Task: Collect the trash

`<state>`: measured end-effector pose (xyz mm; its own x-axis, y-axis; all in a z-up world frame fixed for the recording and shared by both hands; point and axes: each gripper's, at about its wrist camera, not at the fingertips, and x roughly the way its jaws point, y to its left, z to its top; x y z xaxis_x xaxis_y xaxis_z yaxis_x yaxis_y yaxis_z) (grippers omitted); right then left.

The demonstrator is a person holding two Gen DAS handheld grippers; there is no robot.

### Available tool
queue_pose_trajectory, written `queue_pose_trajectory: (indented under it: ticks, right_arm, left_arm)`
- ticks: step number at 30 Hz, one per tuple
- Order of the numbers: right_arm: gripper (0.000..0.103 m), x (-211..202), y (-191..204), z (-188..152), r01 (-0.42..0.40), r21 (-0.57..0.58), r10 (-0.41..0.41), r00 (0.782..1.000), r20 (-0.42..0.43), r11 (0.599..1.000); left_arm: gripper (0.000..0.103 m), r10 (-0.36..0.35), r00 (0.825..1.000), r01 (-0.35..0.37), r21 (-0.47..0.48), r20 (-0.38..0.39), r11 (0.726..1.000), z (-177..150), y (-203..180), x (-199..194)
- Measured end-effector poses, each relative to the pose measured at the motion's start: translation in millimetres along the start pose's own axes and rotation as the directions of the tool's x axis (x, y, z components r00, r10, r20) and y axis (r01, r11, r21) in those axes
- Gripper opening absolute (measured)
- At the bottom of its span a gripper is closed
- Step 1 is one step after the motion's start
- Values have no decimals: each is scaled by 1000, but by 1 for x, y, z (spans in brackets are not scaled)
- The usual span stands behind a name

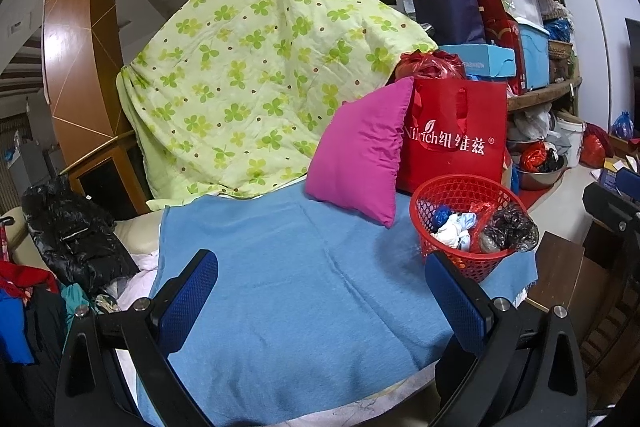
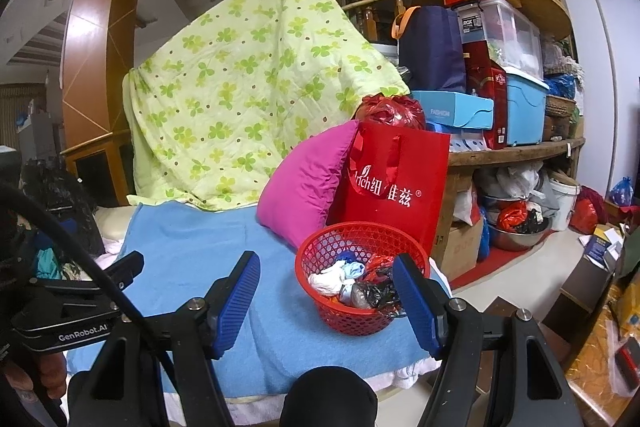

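Observation:
A red mesh basket (image 1: 428,199) (image 2: 320,311) stands on the right end of a blue towel (image 1: 288,291) (image 2: 184,251). It holds crumpled trash (image 1: 460,231) (image 2: 332,277): white paper, a blue scrap, red and black plastic. My left gripper (image 1: 320,291) is open and empty above the towel, its right finger close to the basket's near rim. My right gripper (image 2: 326,297) is open and empty, with the basket between its fingers in the view. The left gripper's body also shows at the left of the right wrist view.
A pink pillow (image 1: 360,151) (image 2: 304,179) and a red tote bag (image 1: 456,135) (image 2: 396,183) stand behind the basket. A green floral quilt (image 1: 256,67) (image 2: 240,87) drapes behind. Black plastic and clothes (image 1: 72,231) lie left. Cluttered shelves (image 2: 516,151) stand right.

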<state>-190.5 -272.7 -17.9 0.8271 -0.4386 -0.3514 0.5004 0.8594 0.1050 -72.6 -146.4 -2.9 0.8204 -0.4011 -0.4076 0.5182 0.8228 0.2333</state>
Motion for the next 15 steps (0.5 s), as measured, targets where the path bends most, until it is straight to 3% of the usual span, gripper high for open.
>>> queue_pose_trajectory:
  ticks: [15]
  right_arm:
    - [72, 8, -12, -4, 0, 24, 0, 1000, -15, 1000]
  left_arm:
    - [103, -14, 1000, 15, 40, -11, 999, 6, -18, 6]
